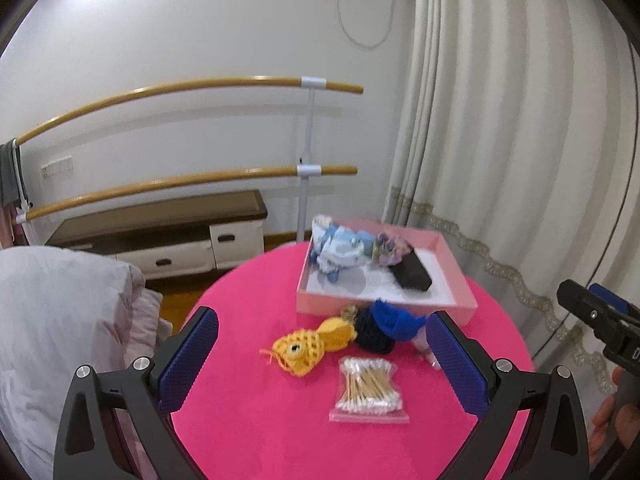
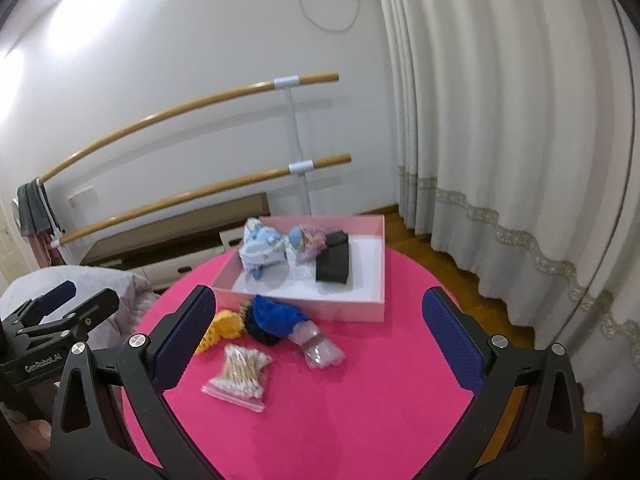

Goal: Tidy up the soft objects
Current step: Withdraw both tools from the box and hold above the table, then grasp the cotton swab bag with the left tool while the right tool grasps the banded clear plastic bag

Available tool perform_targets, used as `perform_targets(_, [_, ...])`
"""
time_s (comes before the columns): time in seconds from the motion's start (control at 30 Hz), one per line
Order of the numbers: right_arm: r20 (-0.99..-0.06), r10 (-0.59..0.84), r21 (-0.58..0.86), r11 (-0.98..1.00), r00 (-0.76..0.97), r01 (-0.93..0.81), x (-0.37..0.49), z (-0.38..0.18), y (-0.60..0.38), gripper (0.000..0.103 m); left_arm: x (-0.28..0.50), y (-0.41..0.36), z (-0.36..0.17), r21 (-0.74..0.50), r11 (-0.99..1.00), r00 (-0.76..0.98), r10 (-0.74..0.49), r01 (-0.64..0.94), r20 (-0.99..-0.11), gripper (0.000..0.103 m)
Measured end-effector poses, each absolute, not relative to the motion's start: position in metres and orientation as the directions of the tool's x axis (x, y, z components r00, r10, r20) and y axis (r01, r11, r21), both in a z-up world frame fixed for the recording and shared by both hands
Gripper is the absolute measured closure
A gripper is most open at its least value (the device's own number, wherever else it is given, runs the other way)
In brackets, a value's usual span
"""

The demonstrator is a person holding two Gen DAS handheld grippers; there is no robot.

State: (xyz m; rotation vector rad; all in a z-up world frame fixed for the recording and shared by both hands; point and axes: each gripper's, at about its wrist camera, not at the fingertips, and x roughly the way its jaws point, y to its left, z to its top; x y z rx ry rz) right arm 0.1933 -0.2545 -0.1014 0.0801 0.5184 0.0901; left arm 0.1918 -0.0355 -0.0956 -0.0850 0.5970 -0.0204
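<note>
With both your left gripper and right gripper wide open and empty, the slippery cotton swab bag at centre frame may slide from your pinch.

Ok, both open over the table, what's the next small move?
Probably lower the left hand-held gripper onto the yellow crochet fish. It lies loose on the pink table, between the open jaws, outside the pink box, unobstructed.
</note>
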Motion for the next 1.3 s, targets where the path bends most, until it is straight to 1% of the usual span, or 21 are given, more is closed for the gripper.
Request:
perform_targets(0.23, [-0.578, 0.110, 0.102, 0.993, 0.809, -0.062, 0.214, -0.138, -0.261, 0.000, 0.218, -0.041, -0.128, -0.092, 0.996, 0.766, -0.064, 0.006, -0.639, 0.000])
perform_targets(0.43, [-0.621, 0.115, 0.113, 0.992, 0.775, -0.057, 0.227, -0.160, -0.268, 0.000, 0.241, -0.051, -0.158, -0.090, 0.996, 0.726, -0.074, 0.017, -0.684, 0.000])
perform_targets(0.73, [-0.665, 0.124, 0.131, 0.990, 0.736, -0.049, 0.247, -0.185, -0.275, 0.000, 0.269, -0.064, -0.202, -0.091, 0.995, 0.664, -0.087, 0.028, -0.743, 0.000])
perform_targets(1.13, [-0.700, 0.142, 0.147, 0.988, 0.699, -0.053, 0.264, -0.206, -0.279, 0.000, 0.312, -0.084, -0.264, -0.062, 0.997, 0.567, -0.074, 0.040, -0.820, 0.000])
perform_targets(1.3, [-0.715, 0.155, 0.148, 0.987, 0.681, -0.070, 0.273, -0.215, -0.275, 0.000, 0.324, -0.085, -0.278, -0.085, 0.995, 0.559, -0.095, 0.044, -0.824, 0.000])
